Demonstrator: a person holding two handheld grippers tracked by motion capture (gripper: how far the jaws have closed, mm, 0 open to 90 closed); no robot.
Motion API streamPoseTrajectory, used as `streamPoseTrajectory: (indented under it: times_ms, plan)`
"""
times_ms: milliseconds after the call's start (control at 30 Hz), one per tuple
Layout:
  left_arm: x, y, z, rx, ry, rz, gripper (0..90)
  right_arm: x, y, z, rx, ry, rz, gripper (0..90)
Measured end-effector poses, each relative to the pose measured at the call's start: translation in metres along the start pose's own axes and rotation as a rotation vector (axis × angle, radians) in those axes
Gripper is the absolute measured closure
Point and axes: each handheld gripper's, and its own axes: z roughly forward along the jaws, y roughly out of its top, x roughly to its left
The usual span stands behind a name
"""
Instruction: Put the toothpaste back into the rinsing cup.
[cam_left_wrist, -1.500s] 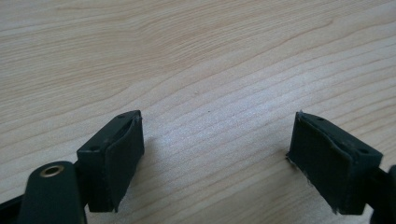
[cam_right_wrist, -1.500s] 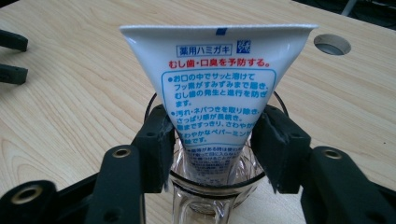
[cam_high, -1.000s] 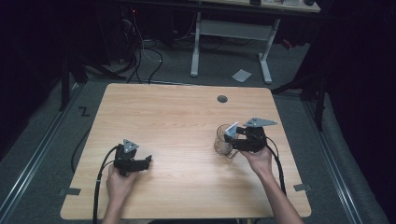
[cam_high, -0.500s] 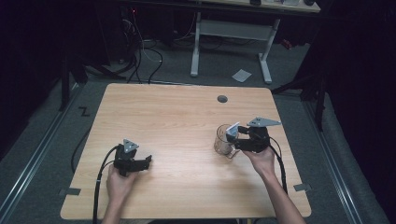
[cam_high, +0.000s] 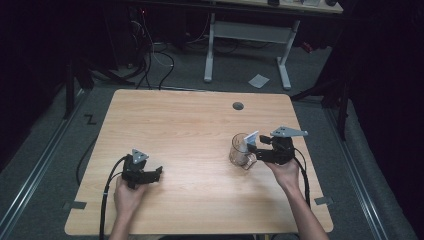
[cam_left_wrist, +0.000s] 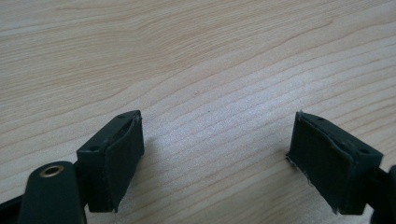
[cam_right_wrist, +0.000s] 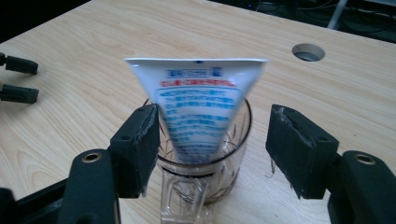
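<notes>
The tube (cam_right_wrist: 198, 105) stands tilted in the mug (cam_right_wrist: 205, 163) on the worktop (cam_high: 190, 130), printed face in the right gripper view. Right tongs (cam_right_wrist: 215, 149) gape, gripping nothing. Left tongs (cam_left_wrist: 217, 158) wide, empty.

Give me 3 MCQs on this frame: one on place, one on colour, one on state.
1. Where is the tube?
A. flat on the table
B. standing in the clear mug
C. in the left gripper

2. What colour is the tube mostly?
A. white with blue and red print
B. plain green
C. black

3. How do the right gripper's jaws stand?
A. clamped on the mug's handle
B. fully shut
C. apart, either side of the tube and mug

Key: 1 B, its lower end sits inside the mug; 2 A, the print shows in the right gripper view; 3 C, a gap shows beside the right pad.
</notes>
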Motion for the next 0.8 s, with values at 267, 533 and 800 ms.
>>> streamPoseTrajectory:
  times_ms: [267,533,800]
  plan:
    - [0.000,0.000,0.000,0.000,0.000,0.000,18.1,-0.009,-0.004,-0.013,-0.032,-0.010,0.046,35.6]
    - [0.000,0.000,0.000,-0.001,0.000,-0.001,18.2,-0.016,-0.008,-0.020,-0.044,-0.013,0.072,36.4]
    - [0.000,0.000,0.000,-0.001,0.000,-0.001,18.1,-0.022,-0.009,-0.033,-0.080,-0.030,0.093,37.4]
